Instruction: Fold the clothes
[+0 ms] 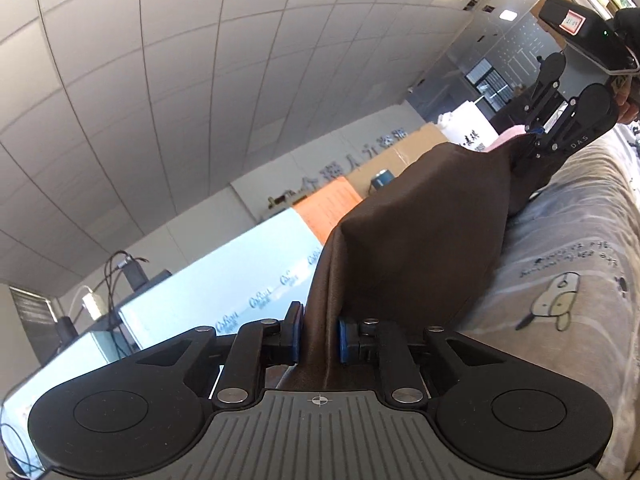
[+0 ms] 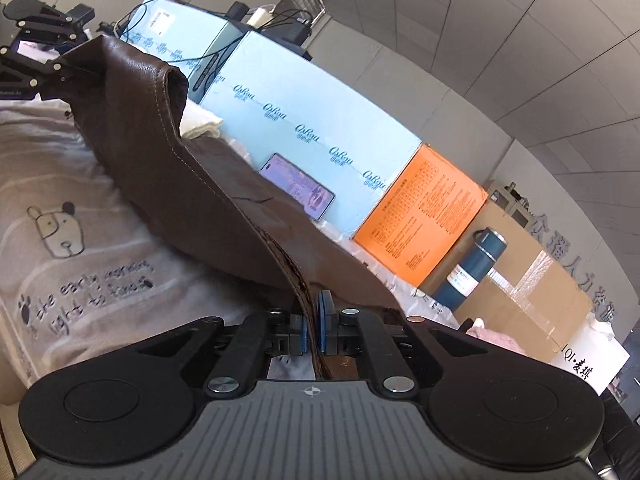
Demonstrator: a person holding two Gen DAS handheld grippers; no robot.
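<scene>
A white panelled ceiling curves overhead, a lit ceiling light at the far right. Pale blue boxes, an orange box and a cardboard box line the far side beneath grey wall lettering.

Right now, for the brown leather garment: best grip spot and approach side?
On its stitched edge, near the two ends, coming in edge-on from the near side over the printed sheet. The brown leather garment hangs as a thick, stiff span, and the hem is thin enough to sit between the pads. The left gripper and right gripper are both shut on that edge.
</scene>
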